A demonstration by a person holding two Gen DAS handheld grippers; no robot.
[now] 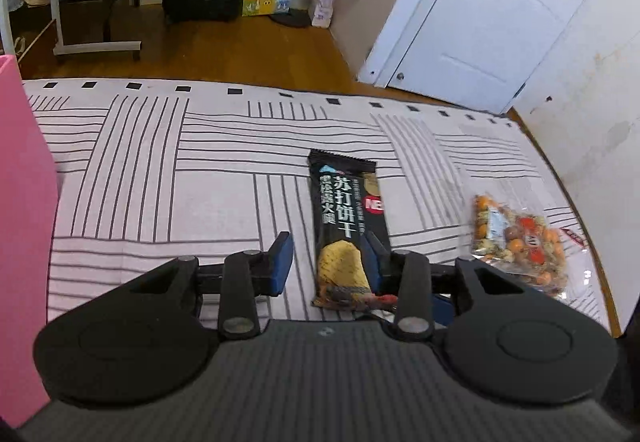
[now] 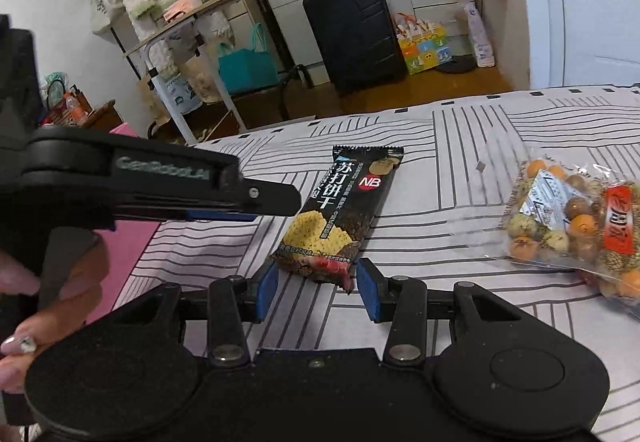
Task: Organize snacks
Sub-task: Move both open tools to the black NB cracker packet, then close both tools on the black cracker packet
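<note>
Cracker packet (image 1: 347, 230), black with a picture of yellow crackers, lies flat on the striped cloth (image 1: 160, 170) that covers the counter. We see its near end between the blue pads of our left tongs (image 1: 329, 262), which stand spread wide: the right pad (image 1: 370, 258) sits against the packet's edge, while the left pad (image 1: 280, 262) is well apart from it, so nothing is gripped.

In the right wrist view the same packet (image 2: 340, 214) lies at a slant, and its crimped near end reaches just into the gap of our right tongs (image 2: 318, 292). These too are released, with the pads apart on either side of the packet's tip and not closed on it.

To the right of the packet, near but apart from it, rests a clear bag of coated nuts (image 2: 576, 226), orange, brown and speckled, with a red label.

At the left edge of the left wrist view a pink box (image 1: 24, 242) rises beside the counter. Beyond the counter we see wooden floor, a black suitcase (image 2: 352, 34) and a teal bag (image 2: 246, 66) under a rack.
</note>
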